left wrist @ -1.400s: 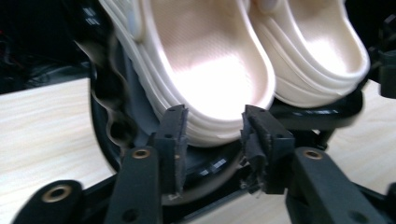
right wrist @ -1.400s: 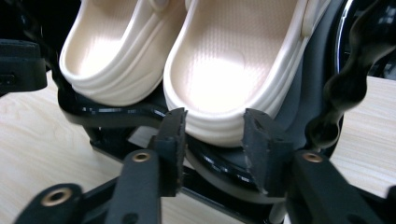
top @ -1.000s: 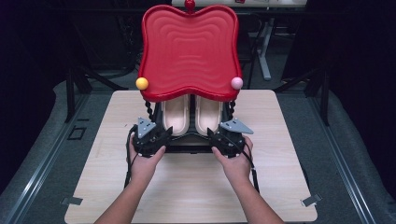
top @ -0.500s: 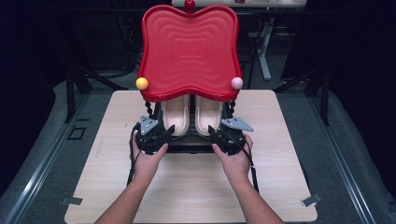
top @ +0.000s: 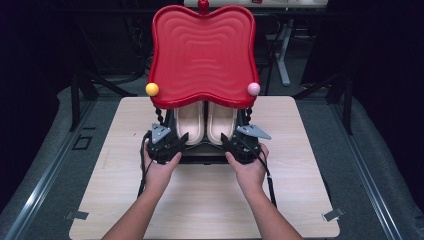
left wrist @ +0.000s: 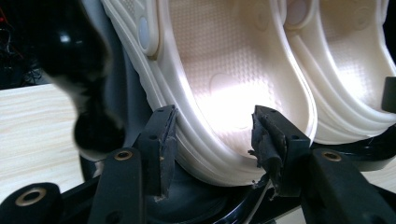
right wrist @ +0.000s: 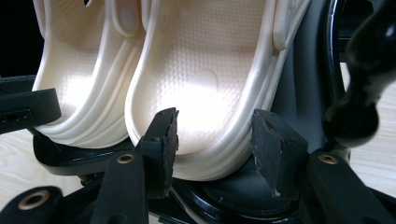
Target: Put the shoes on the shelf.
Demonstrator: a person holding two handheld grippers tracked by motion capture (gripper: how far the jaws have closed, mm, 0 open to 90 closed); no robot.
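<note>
A pair of cream clogs stands side by side, heels toward the near edge, on the black lower tier of a stand in the middle of the light wooden desk (top: 115,200). Above them a red scalloped tray (top: 202,52) forms the upper tier, with a yellow ball (top: 152,89) at its near-left corner and a pink ball (top: 254,88) at its near-right corner.

The left gripper (top: 181,141) sits at the heel of the left clog (top: 189,125). In the left gripper view its jaws stand wide on either side of that heel (left wrist: 224,116), one pad outside the rim and one over the footbed, not squeezing.

The right gripper (top: 227,143) is at the heel of the right clog (top: 221,124); in the right gripper view the jaws are likewise spread wide, straddling the heel (right wrist: 205,93).
</note>
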